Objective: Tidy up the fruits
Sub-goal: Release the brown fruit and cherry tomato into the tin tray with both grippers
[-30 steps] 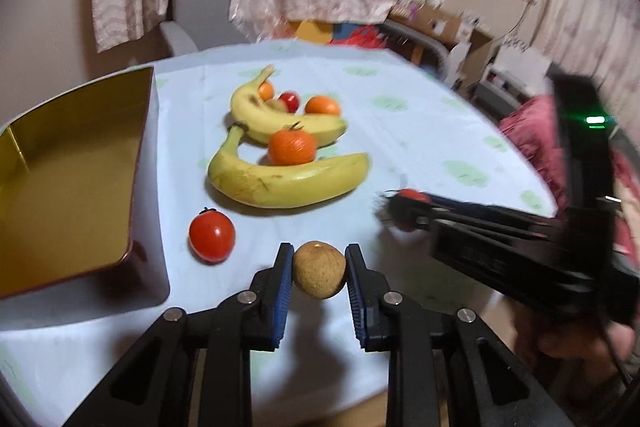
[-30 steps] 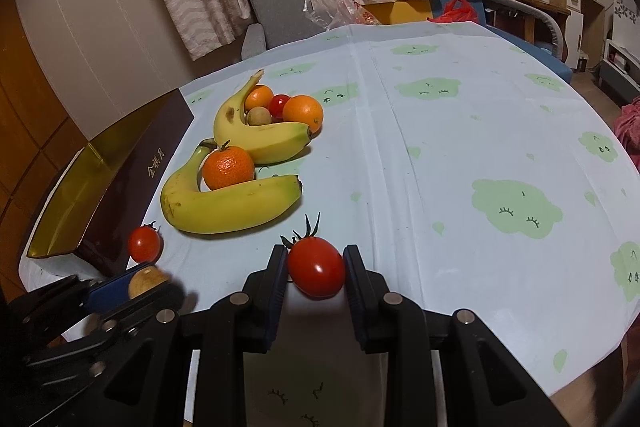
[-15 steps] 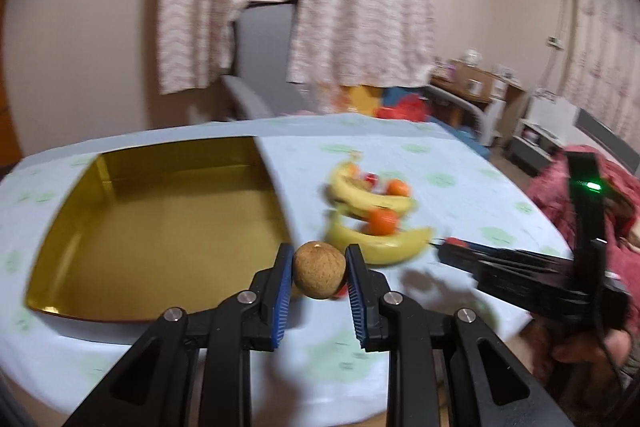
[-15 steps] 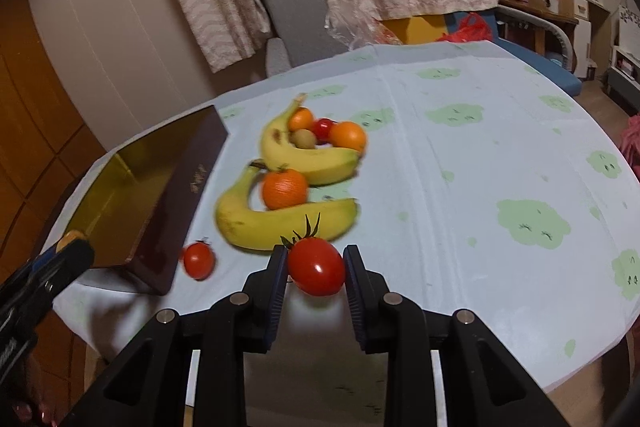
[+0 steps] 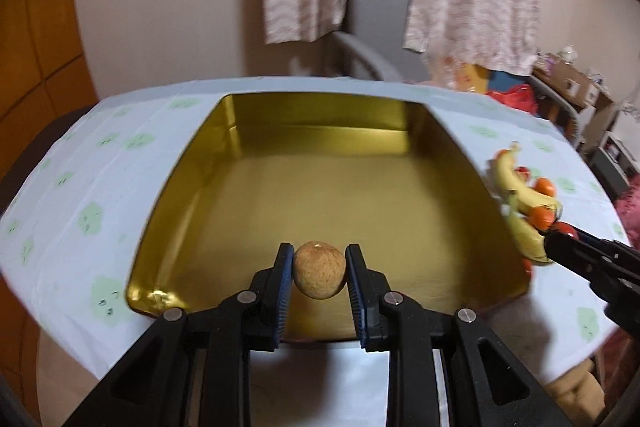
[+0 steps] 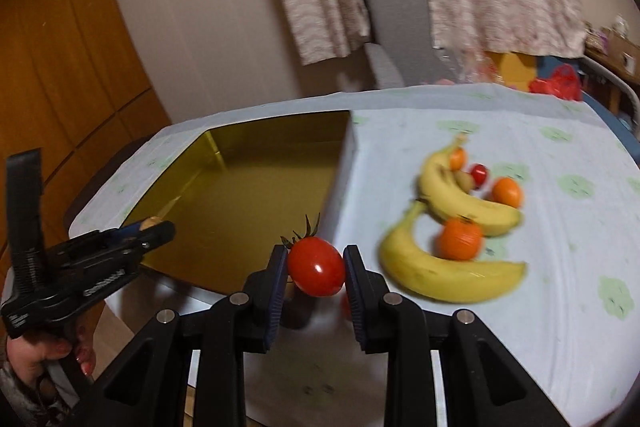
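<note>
My left gripper [image 5: 319,277] is shut on a small brown round fruit [image 5: 319,275], which hangs over the near part of an empty gold tin [image 5: 320,115]. In the right wrist view this gripper [image 6: 154,227] reaches over the tin [image 6: 240,203] from the left. My right gripper [image 6: 316,269] is shut on a red tomato [image 6: 316,267] with a green stalk, just in front of the tin's near right corner. It shows at the right [image 5: 560,247] of the left wrist view. Two bananas [image 6: 448,271] lie right of the tin with several mandarins [image 6: 459,239].
A small red tomato [image 6: 478,174] and a brown fruit [image 6: 464,179] lie among the bananas. Another red fruit [image 6: 345,303] peeks from behind my right finger. A person's hand [image 6: 40,359] holds the left gripper. A grey chair [image 5: 376,27] stands behind the table.
Both grippers swung left from the fruit pile toward the gold tin, each keeping its fruit. The left one now hangs over the tin; the right one has come up beside its corner.
</note>
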Demonstrator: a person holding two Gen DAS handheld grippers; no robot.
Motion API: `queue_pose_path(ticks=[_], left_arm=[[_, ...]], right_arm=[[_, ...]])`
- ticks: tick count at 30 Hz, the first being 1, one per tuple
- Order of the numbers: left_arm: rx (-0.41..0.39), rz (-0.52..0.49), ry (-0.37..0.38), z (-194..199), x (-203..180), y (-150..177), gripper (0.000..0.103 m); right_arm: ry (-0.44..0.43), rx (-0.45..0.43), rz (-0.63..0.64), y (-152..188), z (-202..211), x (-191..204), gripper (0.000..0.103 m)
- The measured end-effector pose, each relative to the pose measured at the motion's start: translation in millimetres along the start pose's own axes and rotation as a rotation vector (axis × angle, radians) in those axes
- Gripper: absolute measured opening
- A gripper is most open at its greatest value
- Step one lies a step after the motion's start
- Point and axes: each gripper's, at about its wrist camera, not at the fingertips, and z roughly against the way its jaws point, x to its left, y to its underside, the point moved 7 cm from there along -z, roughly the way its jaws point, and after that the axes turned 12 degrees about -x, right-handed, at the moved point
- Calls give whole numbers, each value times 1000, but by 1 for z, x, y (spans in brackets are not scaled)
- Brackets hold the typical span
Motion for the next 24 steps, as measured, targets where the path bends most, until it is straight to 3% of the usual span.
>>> queue_pose_path(ticks=[9, 24], left_arm=[[74, -12, -70, -27, 24, 7, 27], [100, -14, -119, -40, 36, 15, 27]], right_arm=[[-37, 86, 65, 1, -43, 37, 29], [-4, 174, 124, 11, -83, 42, 29]])
